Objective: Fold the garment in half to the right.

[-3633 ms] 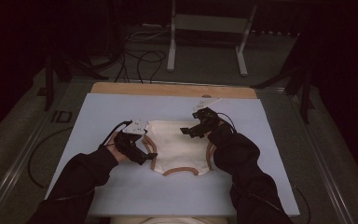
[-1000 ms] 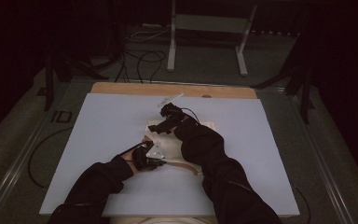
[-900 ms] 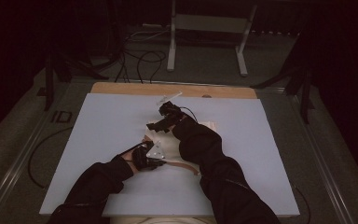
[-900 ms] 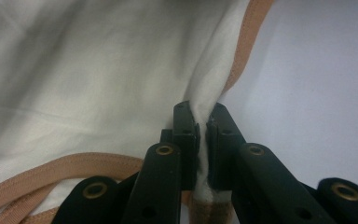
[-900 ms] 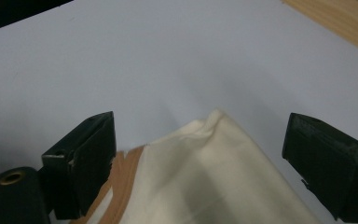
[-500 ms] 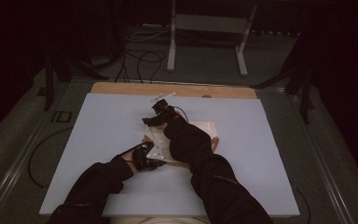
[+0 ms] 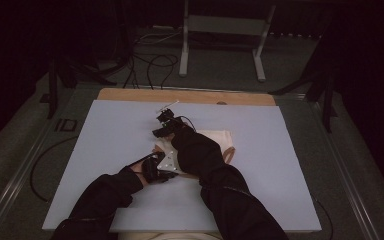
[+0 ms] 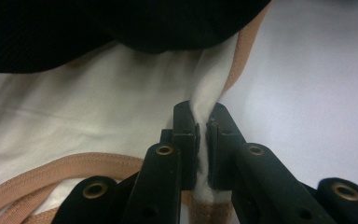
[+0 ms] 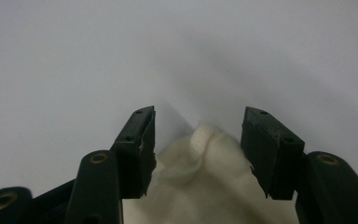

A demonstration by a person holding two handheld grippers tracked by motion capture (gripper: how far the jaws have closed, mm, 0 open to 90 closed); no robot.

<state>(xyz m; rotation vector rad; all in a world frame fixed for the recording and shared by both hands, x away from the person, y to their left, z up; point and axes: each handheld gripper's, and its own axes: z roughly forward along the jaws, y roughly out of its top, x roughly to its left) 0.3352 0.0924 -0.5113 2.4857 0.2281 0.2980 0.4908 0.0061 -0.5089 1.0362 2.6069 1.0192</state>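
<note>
- A cream garment (image 7: 215, 142) with tan trim is being folded on the pale blue table (image 7: 290, 165), just right of centre in the high view (partly covered by the dark sleeves).
- In the left gripper view, a ridge of the white fabric is being pinched at lower centre by the left gripper (image 8: 203, 135), its jaws pressed together on the cloth beside the tan edging (image 8: 74, 165).
- In the right gripper view, a bunched fold of the same garment is being straddled at lower centre by the right gripper (image 9: 197, 127); the jaws have just been closing, yet they are still being held apart, with the cloth lying between the pads and not visibly pressed.
- The step in hand is being judged as the gathering of one edge for a fold, with the other edge being anchored by the left gripper (image 7: 156, 169) at lower centre of the high view.
- The next move is being judged to call for the right gripper (image 7: 164, 125) to be shut fully on the fold, and the cloth then to be carried across.
- No brand, label or writing is being shown legibly anywhere.
</note>
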